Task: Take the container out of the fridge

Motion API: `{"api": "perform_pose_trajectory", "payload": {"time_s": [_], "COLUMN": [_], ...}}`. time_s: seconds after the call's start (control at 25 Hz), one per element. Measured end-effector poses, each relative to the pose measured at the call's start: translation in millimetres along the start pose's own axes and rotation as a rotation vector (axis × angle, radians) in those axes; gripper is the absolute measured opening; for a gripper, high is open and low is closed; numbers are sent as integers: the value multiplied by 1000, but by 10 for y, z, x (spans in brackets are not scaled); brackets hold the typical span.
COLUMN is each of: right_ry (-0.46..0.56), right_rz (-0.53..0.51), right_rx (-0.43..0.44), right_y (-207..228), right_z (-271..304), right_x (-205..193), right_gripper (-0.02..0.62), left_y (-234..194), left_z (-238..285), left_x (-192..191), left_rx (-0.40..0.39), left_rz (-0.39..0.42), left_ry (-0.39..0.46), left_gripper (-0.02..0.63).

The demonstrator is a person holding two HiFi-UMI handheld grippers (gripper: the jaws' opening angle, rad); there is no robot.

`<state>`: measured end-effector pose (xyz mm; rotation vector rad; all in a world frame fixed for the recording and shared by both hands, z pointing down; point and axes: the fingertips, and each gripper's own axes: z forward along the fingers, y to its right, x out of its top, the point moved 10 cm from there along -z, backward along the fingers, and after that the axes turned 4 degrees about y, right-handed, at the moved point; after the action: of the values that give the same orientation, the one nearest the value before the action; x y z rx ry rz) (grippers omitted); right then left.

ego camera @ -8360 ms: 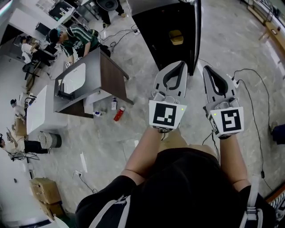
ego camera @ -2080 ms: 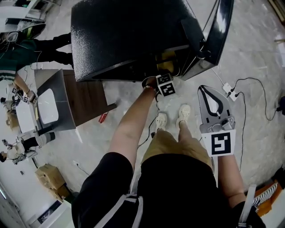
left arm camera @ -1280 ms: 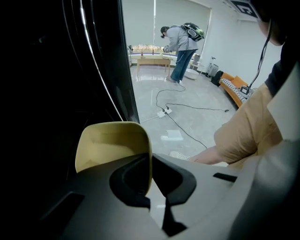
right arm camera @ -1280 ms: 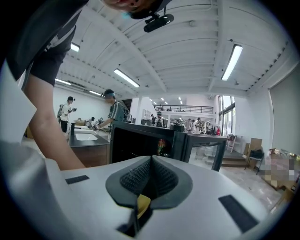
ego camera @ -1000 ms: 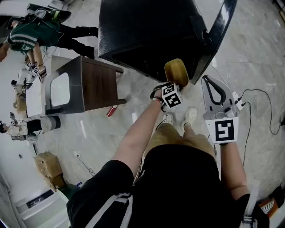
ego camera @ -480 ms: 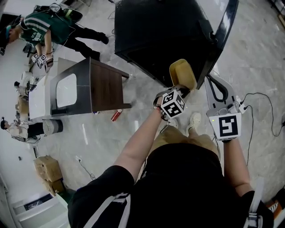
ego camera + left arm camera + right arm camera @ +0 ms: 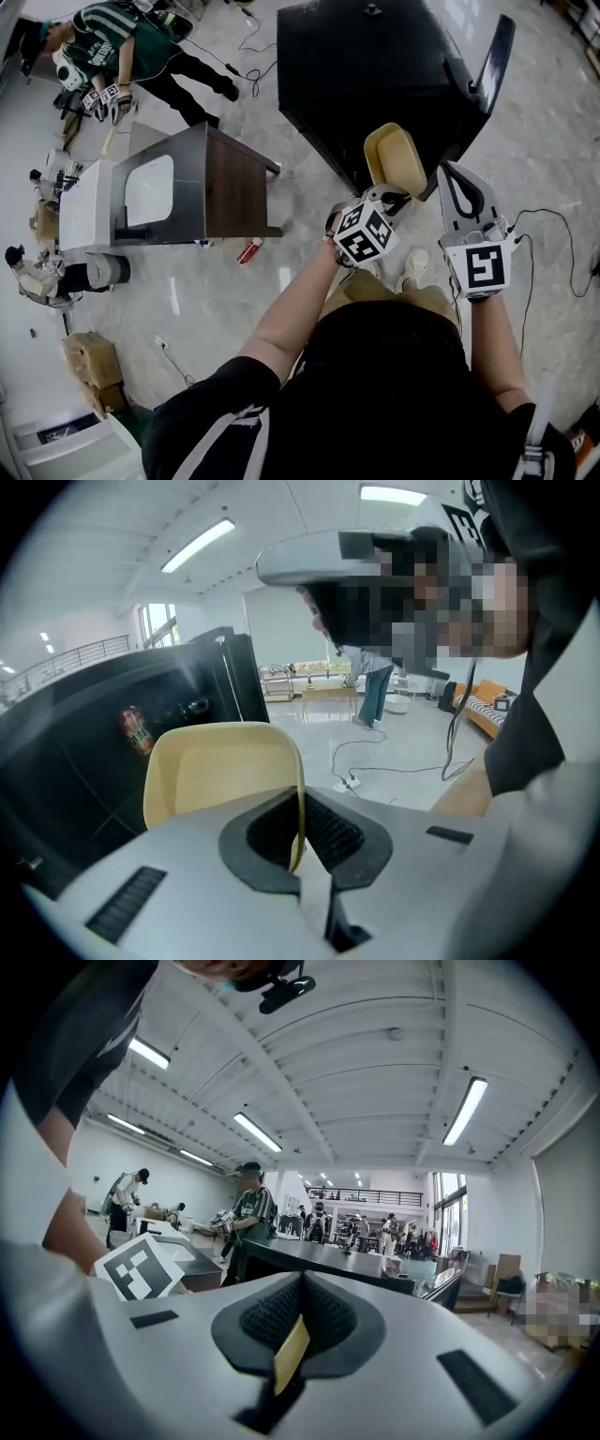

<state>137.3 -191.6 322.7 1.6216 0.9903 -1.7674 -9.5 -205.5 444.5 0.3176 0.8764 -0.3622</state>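
Bright, even light from ceiling strip lights (image 7: 466,1110); strong fisheye bending, dark corners in gripper views, focus sharp

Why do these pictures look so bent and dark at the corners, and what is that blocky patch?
Head view: the wide lens bows the fridge and floor. Left gripper view: black rounded corners; the blocky patch was added afterwards to hide a face; the container is sharp. Right gripper view: ceiling lights blow out white.
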Motion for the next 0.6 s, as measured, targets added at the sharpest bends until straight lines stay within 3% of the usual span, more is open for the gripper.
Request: {"api": "perform_pose_trajectory", "payload": {"time_s": [0.6], "right_ry": [5], "right_rz": [5], "right_rx": [-52], "right_y": [-639], "right_z": [21], "right_x": [319], "right_gripper": [35], "left_y": [-119], "left_z": [-1308], "left_x": [420], "left_rx": [63], "left_rz": [-25], "left_ry": [371], "left_gripper": [25]}}
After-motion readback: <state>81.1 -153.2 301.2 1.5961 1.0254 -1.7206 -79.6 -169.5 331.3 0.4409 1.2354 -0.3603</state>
